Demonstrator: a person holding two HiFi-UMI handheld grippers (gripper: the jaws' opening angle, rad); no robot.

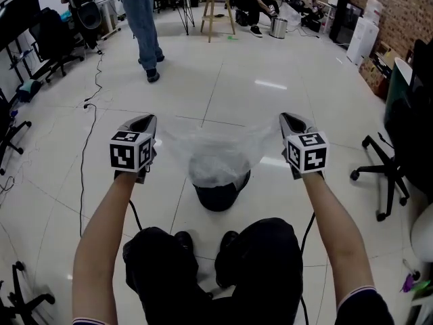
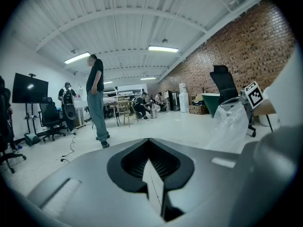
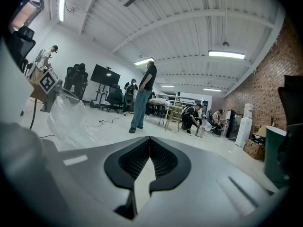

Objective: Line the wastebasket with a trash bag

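A pale tiled floor (image 1: 270, 66) spread across the room. A standing person (image 1: 145, 26) in jeans was well beyond the work, and an office chair (image 1: 382, 175) stood off to the right. The clear trash bag (image 1: 216, 147) hung stretched between the two hands, its upper edge pulled wide and its sagging middle over the mouth of the black wastebasket (image 1: 220, 196). The wastebasket stood on the floor just ahead of the wearer's shoes. The left tongs (image 1: 150, 120) were closed on the bag's left edge, and the right tongs (image 1: 287, 119) were closed on its right edge.
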